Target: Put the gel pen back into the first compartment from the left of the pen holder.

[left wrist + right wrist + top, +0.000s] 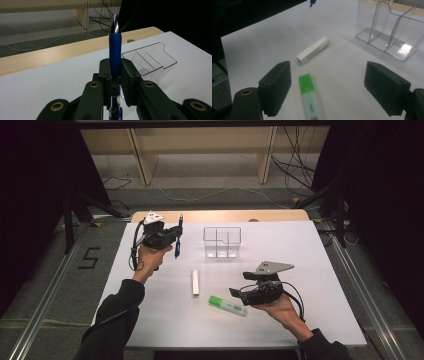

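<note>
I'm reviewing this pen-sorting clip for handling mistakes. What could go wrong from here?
The left gripper clamps the blue pen near its middle, so much of its length sticks out beyond the fingers; it may pivot or catch the rim of the clear organizer on the way in. The right gripper stands open above the green highlighter; closing off-centre might push it toward the white tube.

Blue-gripped ballpoint pen [115, 53] with silver tip: upright, tip uppermost, clamped at mid-barrel, raised left of the clear plastic compartment organizer [222, 242]. Barrel print, possibly a brand, is unreadable.
</note>
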Motion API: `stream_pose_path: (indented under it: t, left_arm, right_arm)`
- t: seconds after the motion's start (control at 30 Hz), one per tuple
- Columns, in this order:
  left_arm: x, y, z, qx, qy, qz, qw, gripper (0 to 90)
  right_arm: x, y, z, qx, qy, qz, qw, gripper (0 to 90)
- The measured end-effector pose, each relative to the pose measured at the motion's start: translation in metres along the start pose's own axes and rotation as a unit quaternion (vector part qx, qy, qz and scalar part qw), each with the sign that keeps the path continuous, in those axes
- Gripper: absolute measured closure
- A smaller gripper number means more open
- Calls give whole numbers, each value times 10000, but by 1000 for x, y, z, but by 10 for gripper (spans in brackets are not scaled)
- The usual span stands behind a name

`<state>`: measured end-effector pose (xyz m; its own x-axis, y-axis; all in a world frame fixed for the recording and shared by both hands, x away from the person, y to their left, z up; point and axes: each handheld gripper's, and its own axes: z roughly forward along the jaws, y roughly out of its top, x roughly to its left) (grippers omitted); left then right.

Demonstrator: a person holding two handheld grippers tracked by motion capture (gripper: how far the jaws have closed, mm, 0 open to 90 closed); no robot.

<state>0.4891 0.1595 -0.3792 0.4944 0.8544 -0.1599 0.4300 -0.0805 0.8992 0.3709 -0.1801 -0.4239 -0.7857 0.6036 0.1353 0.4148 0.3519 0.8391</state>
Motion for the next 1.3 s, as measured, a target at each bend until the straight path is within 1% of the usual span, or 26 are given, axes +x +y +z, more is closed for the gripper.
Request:
stream_pose_path:
  t: [0.1,0.17,0.2,0.43,0.63,0.73,0.9,1.07,1.1,1.3]
  left_arm:
    - [-3,3,1,-69,-15,11,10000,793]
    - [-4,5,1,-126,-33,-12,9999,793]
    - [-5,6,2,-158,-36,-55,9999,793]
    - [-11,15,6,-292,-70,-66,9995,793]
    - [-15,21,10,-329,-100,-65,9994,793]
    - [-17,23,13,-334,-111,-32,9994,793]
    - [-22,28,18,-368,-133,-34,9992,793]
    - [-27,33,22,-390,-165,22,9991,793]
    - [-28,33,23,-407,-188,-2,9990,793]
    - [-34,37,29,-416,-217,16,9989,793]
  right_arm:
    - [1,0,0,5,1,-1,10000,225]
    - [0,0,0,4,4,4,10000,224]
    - [0,0,0,-1,6,9,10000,224]
    - [1,0,0,-6,11,-1,10000,224]
    - [1,0,0,-7,9,-6,10000,224]
    - [1,0,-1,-4,12,8,10000,224]
    - [1,0,0,-12,17,-2,10000,224]
    - [1,0,-1,-8,18,-3,10000,224]
    - [1,0,-1,-5,17,-5,10000,224]
    - [1,0,-1,-7,20,-10,10000,224]
